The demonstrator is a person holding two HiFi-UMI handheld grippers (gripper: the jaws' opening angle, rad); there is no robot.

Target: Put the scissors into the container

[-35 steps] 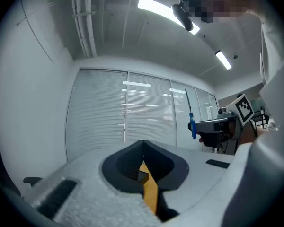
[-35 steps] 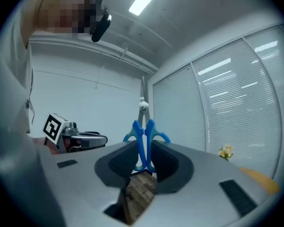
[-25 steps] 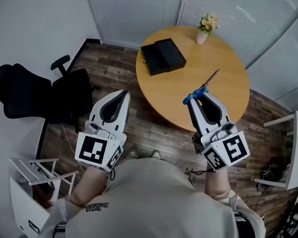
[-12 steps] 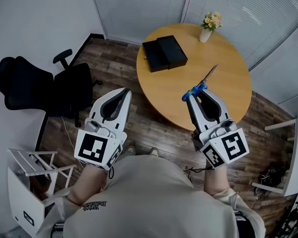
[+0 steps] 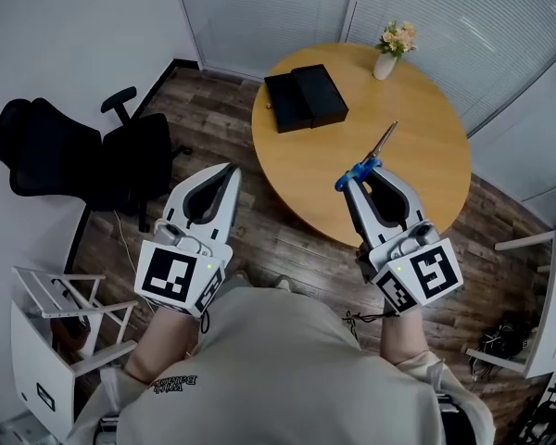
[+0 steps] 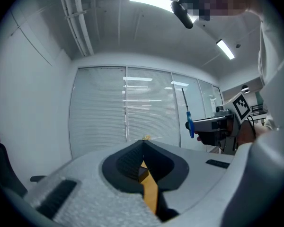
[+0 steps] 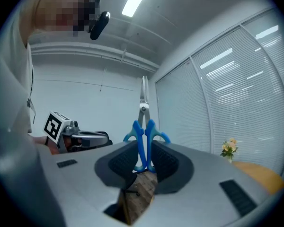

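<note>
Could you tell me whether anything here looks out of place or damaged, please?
Nothing stands out. The right gripper holds the scissors by their blue handles, blades pointing away; the black container and upright flower vase sit on the table.

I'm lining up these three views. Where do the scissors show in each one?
Head view: scissors right of centre, gripped by the right gripper, blades pointing over the table.
Left gripper view: right of centre, blades up.
Right gripper view: centre, handles between the jaws, blades up.
Shared landmark: the flowers.
</note>
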